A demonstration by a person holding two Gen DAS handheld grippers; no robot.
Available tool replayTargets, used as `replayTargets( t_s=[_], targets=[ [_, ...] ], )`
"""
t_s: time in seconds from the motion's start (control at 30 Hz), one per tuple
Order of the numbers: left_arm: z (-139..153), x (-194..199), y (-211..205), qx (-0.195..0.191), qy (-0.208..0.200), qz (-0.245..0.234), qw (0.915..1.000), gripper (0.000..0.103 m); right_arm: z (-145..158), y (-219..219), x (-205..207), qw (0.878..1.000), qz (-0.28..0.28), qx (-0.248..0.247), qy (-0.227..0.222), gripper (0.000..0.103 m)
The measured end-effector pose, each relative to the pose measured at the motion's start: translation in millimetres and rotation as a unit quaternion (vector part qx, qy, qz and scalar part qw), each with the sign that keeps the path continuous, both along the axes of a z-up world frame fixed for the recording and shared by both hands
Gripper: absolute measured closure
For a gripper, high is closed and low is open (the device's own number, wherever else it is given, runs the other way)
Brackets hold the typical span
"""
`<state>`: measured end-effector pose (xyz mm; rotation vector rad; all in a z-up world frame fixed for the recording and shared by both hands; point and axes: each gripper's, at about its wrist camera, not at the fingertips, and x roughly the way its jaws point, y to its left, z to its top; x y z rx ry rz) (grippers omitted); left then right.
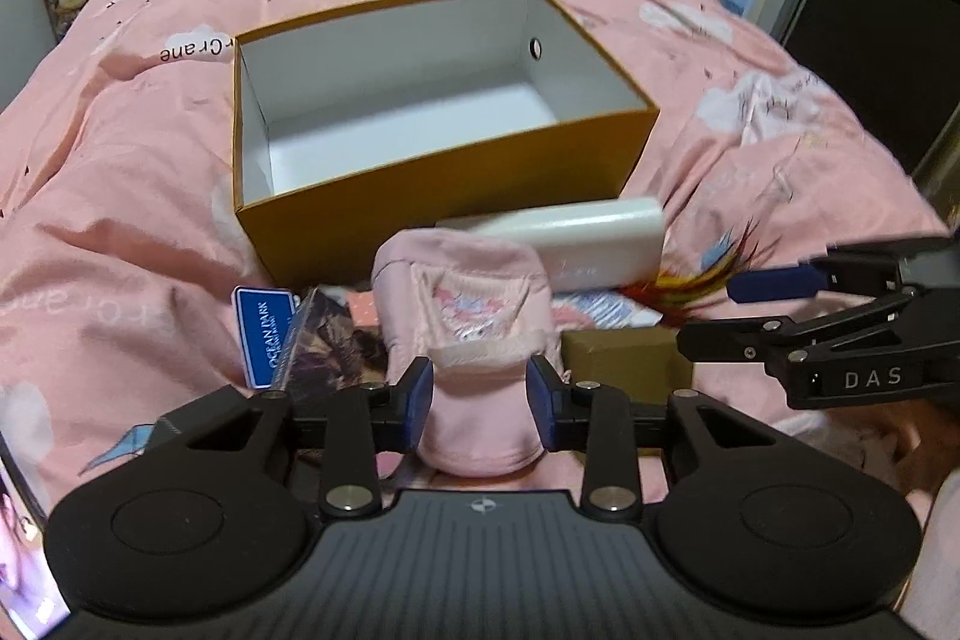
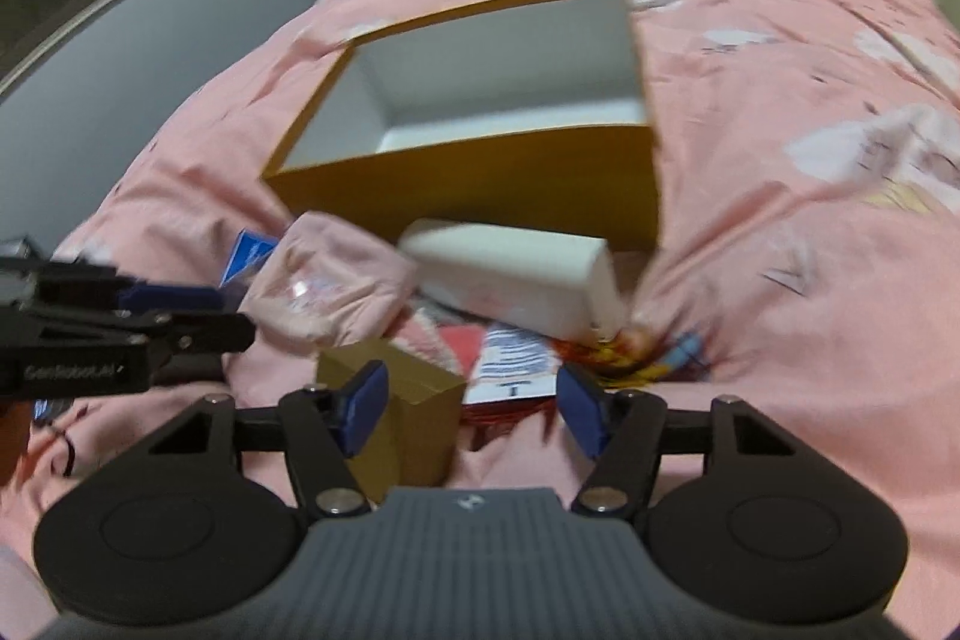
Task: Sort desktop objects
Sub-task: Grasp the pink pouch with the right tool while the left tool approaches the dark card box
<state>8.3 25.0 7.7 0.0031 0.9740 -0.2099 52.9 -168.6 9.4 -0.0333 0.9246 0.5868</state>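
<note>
Left tool (image 1: 479, 409) is down over the pink fabric pouch (image 1: 465, 316), which lies on the bed just in front of the orange box (image 1: 420, 196); the blue pads sit against the pouch's near end and look to be pinching it. It's soft cloth, probably light and floppy, so it will likely sag once lifted; a bite across the gathered near end, below the white trim, should hold best. Right tool (image 2: 471, 409) stands open, its left pad beside the small brown carton (image 2: 414, 424), nothing pressed yet. That carton, nearer than the pouch from the box, looks stiff and squared, easy to clamp across flat faces. The white case (image 2: 516, 280) lies against the box's front wall, smooth, maybe slippery.
</note>
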Motion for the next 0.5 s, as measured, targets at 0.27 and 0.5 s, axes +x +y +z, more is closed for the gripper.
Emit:
replayTargets(
  t_s=[0.27,0.5],
  targets=[
    [-7,-4,5,0.031,0.021,-0.031,0.9988,0.051,-17,31,4,0.996,0.074,-0.037,0.023,0.036],
    [-3,-3,28,0.041,0.028,-0.006,0.9987,0.051,-18,31,7,0.996,0.075,-0.037,0.029,0.033]
  ],
)
